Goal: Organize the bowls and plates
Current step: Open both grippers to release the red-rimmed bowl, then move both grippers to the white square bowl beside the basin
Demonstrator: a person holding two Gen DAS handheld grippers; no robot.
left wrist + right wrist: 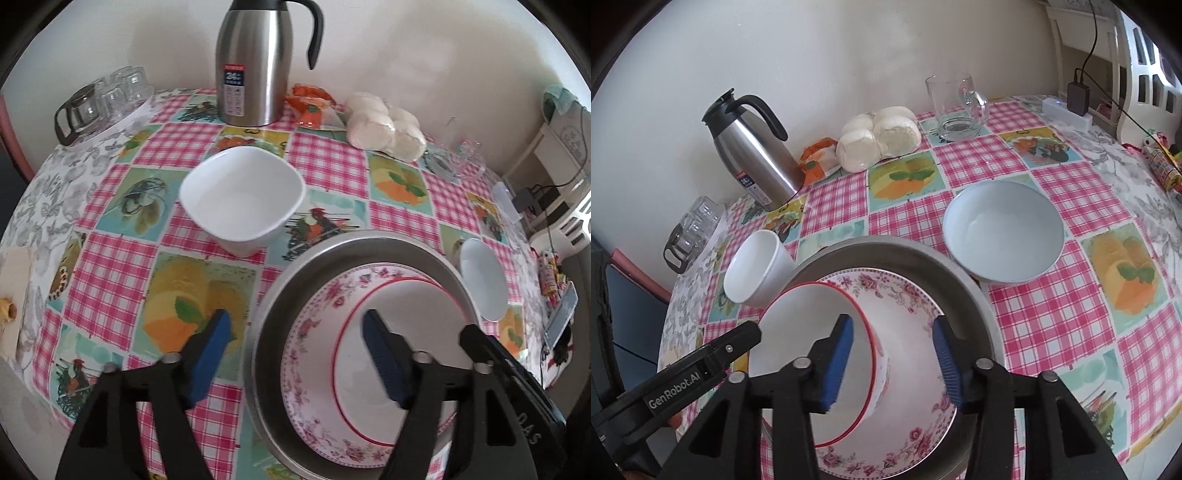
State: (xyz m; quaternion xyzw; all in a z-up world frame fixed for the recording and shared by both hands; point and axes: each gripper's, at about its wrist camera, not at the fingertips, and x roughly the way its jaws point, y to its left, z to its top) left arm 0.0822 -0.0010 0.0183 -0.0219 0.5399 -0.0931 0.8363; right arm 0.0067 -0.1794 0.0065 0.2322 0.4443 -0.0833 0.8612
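A metal plate [269,306] [967,280] lies on the checked tablecloth. On it sits a floral plate [314,306] [908,295], and a red-rimmed white bowl [399,295] [809,314] sits in that. A square white bowl [242,192] [753,271] stands beyond to the left. A pale round bowl [482,280] [1003,232] stands to the right. My left gripper [295,325] is open, its jaws straddling the metal plate's left rim. My right gripper [892,336] is open, with its left finger inside the red-rimmed bowl and its right finger over the floral plate.
A steel thermos jug [255,62] [753,147], bagged buns [384,125] [879,138] and an orange packet [312,105] stand at the back by the wall. Glass cups [99,103] sit back left. A glass mug [955,107] stands back right.
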